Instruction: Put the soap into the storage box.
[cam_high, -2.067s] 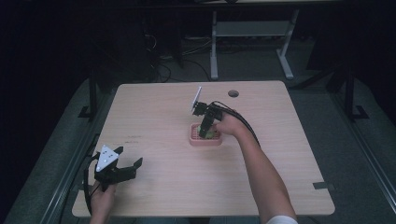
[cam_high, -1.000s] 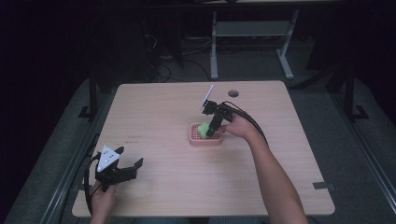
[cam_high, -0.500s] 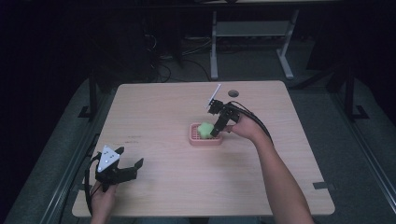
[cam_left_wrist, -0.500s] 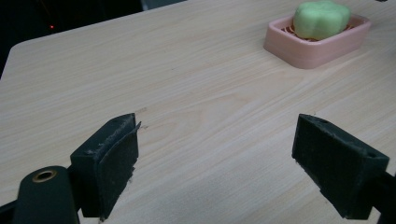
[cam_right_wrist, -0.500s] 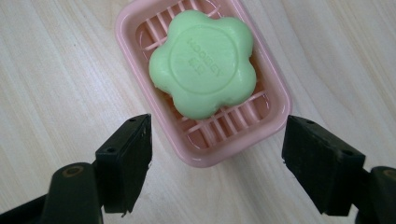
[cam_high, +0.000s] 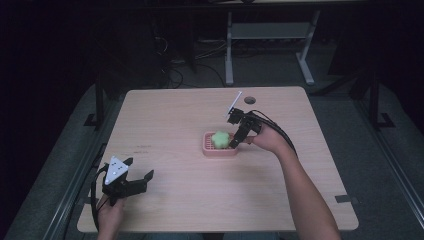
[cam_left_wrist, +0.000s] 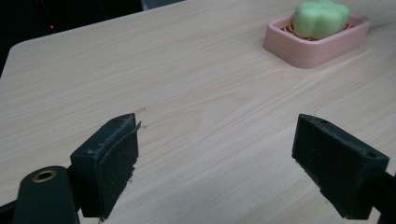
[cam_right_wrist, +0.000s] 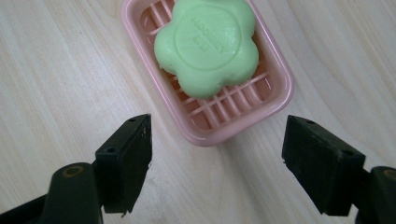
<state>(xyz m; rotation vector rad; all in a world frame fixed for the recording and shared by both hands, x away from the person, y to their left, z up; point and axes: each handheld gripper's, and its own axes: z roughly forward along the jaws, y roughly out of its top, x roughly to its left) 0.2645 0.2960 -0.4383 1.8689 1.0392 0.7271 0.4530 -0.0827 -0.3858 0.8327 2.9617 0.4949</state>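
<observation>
Soap (cam_right_wrist: 207, 44), green, flower-shaped, seated in pink dish (cam_right_wrist: 275, 100) for drainage; right tongs (cam_right_wrist: 217, 158) apart above, left tongs (cam_left_wrist: 229, 163) apart, idle over worktop (cam_left_wrist: 210, 102).

The raised lettering on the green soap (cam_right_wrist: 206, 45) is too blurred to read; the pink dish (cam_left_wrist: 315, 45) runs off the picture's right edge.

lots of bare table (cam_high: 175, 120) w/ room to pass on all sides of the pink dish (cam_high: 219, 148). the green soap (cam_high: 220, 139) sits up over the dish rim, so it's a bump in the way. right gripper (cam_high: 239, 135) blocks the dish's right side; left gripper (cam_high: 135, 183) is far off by the near-left corner.
</observation>
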